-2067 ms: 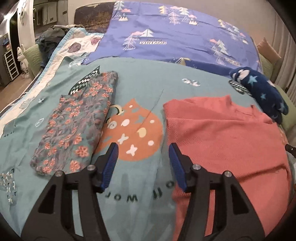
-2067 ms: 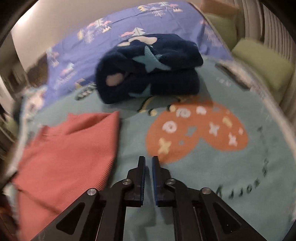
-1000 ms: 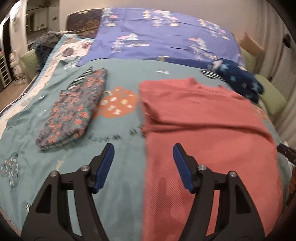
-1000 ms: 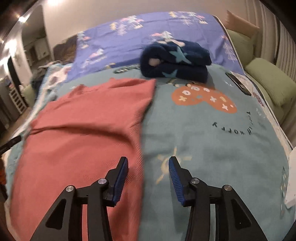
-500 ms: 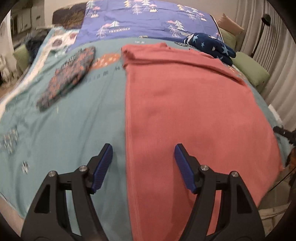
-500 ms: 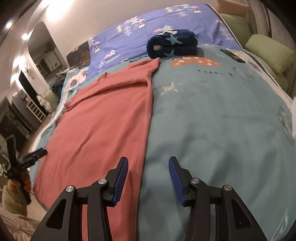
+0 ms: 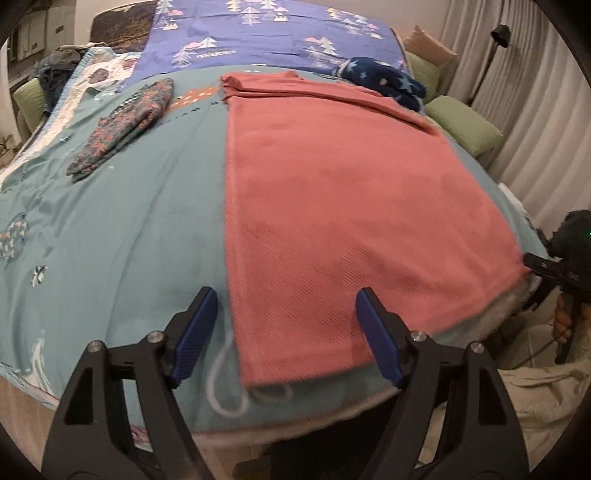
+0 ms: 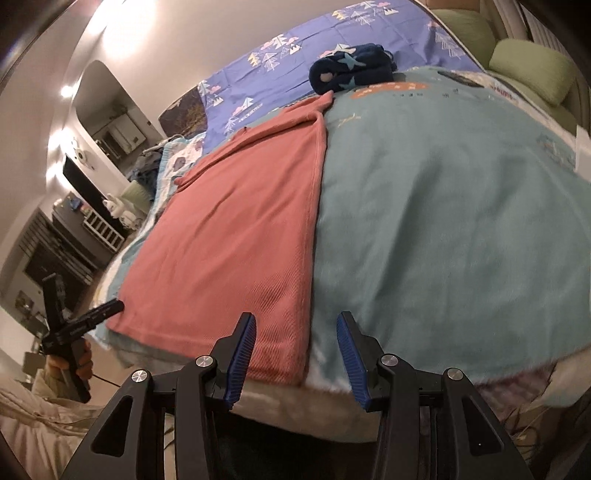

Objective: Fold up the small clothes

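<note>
Nearest to each camera, both grippers hang over the foot edge of the bed with nothing held. The left gripper (image 7: 286,332) has its jaws spread wide, and they have just been opening further; the near left corner of the coral-red garment (image 7: 332,206) lies below the gap, but the blue pads (image 7: 376,339) do not press on it. The right gripper (image 8: 295,354) stands about half open, its jaws apart and empty, with the garment's near right corner (image 8: 280,354) below its left pad and clear of both pads.

The coral-red garment lies flat on the teal bedspread (image 7: 122,229), lengthwise from the foot edge toward the head of the bed. Its near hem reaches the mattress edge. Its side edges run straight, and a folded-in sleeve forms a ridge across its far end. A white looped print (image 7: 229,384) marks the bedspread just beside the near left corner.

Farther up, to the left and well apart from the garment, a folded floral piece (image 7: 125,122) rests on the bedspread. Beyond the garment's far right corner sits a folded navy fleece with stars (image 8: 351,68), near a purple sheet with tree prints (image 7: 258,29). Green cushions (image 8: 532,70) lie along the right side of the bed.
</note>
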